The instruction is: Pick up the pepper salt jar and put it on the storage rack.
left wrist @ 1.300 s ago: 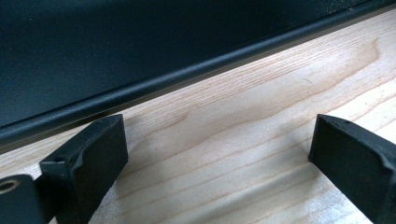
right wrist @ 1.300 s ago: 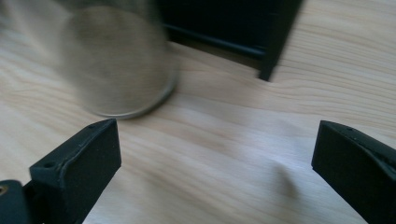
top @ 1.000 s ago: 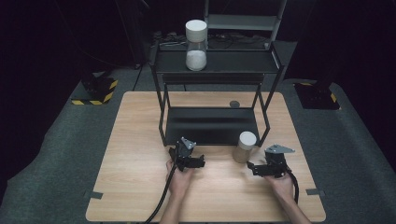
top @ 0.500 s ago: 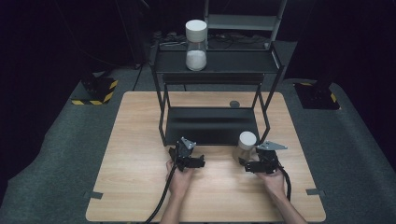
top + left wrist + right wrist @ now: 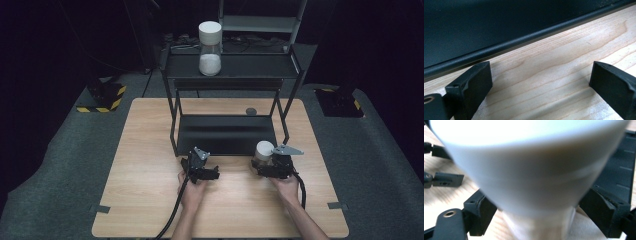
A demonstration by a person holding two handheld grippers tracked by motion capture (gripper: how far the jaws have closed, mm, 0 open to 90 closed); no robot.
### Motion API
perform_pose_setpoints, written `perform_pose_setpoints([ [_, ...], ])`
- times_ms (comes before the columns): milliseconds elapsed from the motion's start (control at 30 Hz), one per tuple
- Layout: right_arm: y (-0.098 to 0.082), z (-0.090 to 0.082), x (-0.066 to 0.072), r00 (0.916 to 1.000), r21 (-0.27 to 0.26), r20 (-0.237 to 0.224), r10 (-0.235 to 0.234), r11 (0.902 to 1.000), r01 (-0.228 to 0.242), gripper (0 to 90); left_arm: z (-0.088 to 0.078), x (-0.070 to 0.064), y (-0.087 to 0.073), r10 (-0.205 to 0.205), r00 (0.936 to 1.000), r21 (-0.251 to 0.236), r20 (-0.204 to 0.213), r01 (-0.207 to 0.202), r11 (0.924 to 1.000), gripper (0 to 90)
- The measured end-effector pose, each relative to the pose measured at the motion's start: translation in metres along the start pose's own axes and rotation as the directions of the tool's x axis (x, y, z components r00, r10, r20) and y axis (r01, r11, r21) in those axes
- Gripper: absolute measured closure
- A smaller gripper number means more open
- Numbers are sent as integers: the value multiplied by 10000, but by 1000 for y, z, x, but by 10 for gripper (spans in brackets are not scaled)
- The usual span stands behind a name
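Right gripper [image 5: 262, 167] has slid in to the white-capped jar [image 5: 263, 151], jaws just closing around it, contact unclear. Left gripper [image 5: 541, 82] idle, jaws apart over table [image 5: 150, 200].

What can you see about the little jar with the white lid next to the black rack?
The small jar stands upright on the wooden table, just in front of the black rack. It has a round white lid and a pale body that looks see-through. The right gripper has it between its jaws, which have just been closing; whether the pads press on it yet cannot be told.
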State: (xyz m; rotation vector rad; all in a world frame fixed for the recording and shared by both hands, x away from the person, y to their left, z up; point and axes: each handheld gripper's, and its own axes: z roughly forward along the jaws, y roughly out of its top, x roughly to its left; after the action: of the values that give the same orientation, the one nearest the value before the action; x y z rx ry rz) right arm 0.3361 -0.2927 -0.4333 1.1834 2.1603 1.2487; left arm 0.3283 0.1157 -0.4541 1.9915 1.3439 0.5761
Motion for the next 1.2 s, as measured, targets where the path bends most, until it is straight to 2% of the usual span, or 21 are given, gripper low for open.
perform_pose_setpoints([
  [367,6,5,9,9994,-389,316,-155,9991,167,270,0,0,0,4,10000,2,0,-4,10000,45],
  [500,5,5,17,9972,-496,505,-548,9971,573,339,0,0,0,-9,10000,-1,4,9,10000,45],
  [600,5,5,21,9952,-519,673,-707,9959,743,343,0,0,0,-12,10000,-4,5,12,10000,45],
  [1200,9,2,20,9938,-456,623,-917,9945,946,352,0,0,0,-8,10000,1,6,8,10000,44],
])
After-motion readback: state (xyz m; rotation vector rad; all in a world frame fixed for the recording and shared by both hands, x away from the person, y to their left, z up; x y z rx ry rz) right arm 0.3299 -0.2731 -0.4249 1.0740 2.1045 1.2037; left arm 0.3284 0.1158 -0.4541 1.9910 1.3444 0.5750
